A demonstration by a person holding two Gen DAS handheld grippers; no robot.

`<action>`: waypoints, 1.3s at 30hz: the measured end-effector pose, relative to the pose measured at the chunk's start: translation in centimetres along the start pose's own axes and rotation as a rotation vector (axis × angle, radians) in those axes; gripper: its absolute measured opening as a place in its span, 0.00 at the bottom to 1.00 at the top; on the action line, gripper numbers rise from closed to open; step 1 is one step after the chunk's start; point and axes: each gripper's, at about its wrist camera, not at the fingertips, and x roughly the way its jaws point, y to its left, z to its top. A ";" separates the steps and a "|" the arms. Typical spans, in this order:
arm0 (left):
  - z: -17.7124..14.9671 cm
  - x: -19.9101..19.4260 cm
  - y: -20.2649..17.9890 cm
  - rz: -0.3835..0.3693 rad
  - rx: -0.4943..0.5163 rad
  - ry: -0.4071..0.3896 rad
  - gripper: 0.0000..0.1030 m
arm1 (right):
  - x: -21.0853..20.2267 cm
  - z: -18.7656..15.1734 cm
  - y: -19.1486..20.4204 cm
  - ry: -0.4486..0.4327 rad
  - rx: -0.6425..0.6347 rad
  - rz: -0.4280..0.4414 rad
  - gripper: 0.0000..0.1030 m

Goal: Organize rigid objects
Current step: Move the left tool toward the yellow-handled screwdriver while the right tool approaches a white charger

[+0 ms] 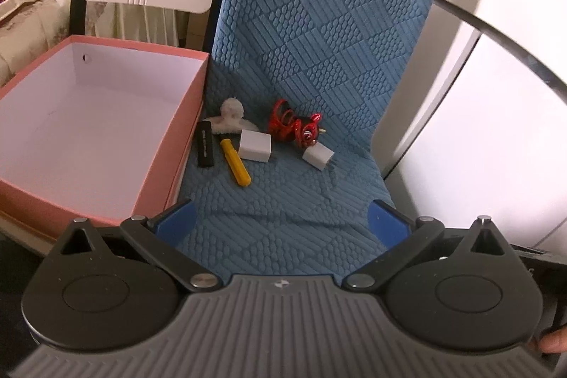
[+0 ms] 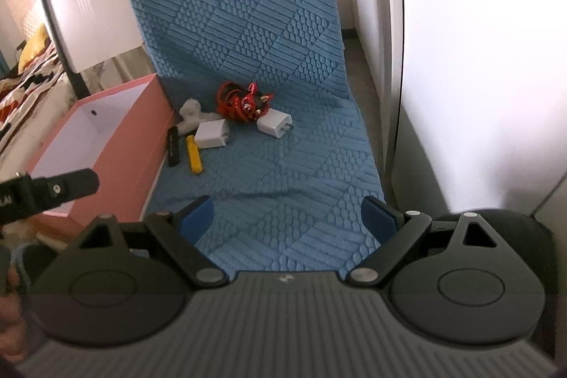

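Blue quilted cover (image 1: 319, 59) carries everything. Pink box (image 1: 88, 116) sits at left, interior bare. Beside it: red ornament (image 1: 294, 126), two white chargers (image 1: 254, 146), yellow stick (image 1: 235, 167). Left tool (image 1: 281, 224) and right tool (image 2: 287, 218) both spread wide, holding nothing.

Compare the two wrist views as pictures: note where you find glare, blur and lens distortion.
Left wrist view: the white panel on the right is washed out, its dark metal edge bows from fisheye distortion, and the pink box stays sharp. Right wrist view: the white wall is blown out, and the yellow screwdriver and other small items look softer.
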 end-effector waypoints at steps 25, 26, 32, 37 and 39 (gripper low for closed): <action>0.9 14.8 1.2 0.125 -0.093 0.055 0.90 | 16.3 7.7 -0.5 0.079 -0.028 0.145 0.77; 1.0 15.3 1.2 0.124 -0.103 0.059 0.88 | 17.0 7.8 -0.3 0.090 -0.038 0.148 0.76; 0.8 17.3 0.9 0.160 -0.075 0.028 0.77 | 20.1 8.3 1.1 0.132 -0.114 0.154 0.71; 0.2 19.7 2.3 0.189 -0.104 0.025 0.67 | 22.3 8.9 2.1 0.141 -0.201 0.114 0.70; -0.1 20.2 3.0 0.203 -0.115 0.015 0.66 | 23.1 9.2 2.6 0.141 -0.245 0.099 0.69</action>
